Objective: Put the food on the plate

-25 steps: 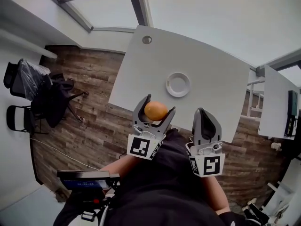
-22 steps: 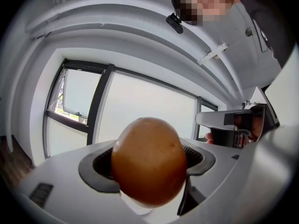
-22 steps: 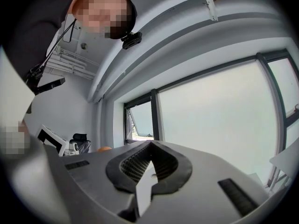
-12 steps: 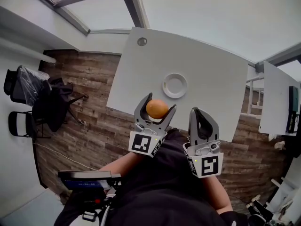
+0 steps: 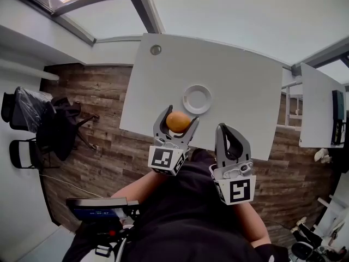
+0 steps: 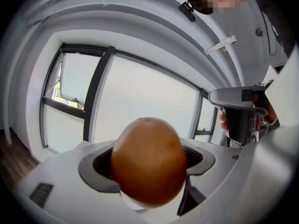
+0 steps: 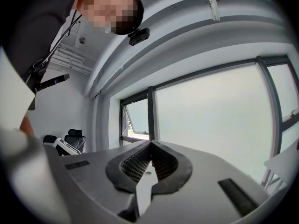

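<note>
Food: brown egg-shaped piece (image 5: pixel 178 121). Surface is smooth and rounded. Probably light and rigid, slippery, perhaps fragile. Best gripped across its widest middle with a gentle squeeze.

Left gripper (image 5: pixel 176 117): jaws parted to the piece's width and clamped on its sides. It is held in the air over the near edge of the white table (image 5: pixel 245 86), close to the empty white plate (image 5: pixel 197 99).

Right gripper (image 5: pixel 228 131): jaws pressed together, holding nothing.

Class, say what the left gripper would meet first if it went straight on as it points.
Probably the window: the left gripper, holding the food, seems to aim level, passing over the plate. Depth is unclear.
</note>
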Available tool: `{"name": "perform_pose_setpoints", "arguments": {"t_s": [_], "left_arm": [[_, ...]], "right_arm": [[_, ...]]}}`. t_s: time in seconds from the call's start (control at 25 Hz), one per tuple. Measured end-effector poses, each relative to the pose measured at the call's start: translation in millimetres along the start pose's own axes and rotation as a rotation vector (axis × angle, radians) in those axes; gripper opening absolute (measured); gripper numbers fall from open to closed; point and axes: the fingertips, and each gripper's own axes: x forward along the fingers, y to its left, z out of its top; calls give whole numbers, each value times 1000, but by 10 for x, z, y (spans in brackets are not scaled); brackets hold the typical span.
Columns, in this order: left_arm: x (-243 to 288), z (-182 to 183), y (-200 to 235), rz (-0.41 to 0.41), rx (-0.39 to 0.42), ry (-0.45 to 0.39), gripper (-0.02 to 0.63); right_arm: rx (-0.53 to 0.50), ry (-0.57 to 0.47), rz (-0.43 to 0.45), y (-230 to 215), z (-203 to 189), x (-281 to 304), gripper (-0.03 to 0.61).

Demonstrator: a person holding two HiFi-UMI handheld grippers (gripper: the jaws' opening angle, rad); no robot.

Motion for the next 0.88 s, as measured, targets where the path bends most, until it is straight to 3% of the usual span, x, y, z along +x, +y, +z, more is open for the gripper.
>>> {"name": "perform_pose_setpoints", "arguments": {"t_s": [0.88], "left_arm": [[441, -676, 369, 19, 54, 164, 379]], "right_arm": [[5, 32, -72, -240, -127, 43, -3]]}}
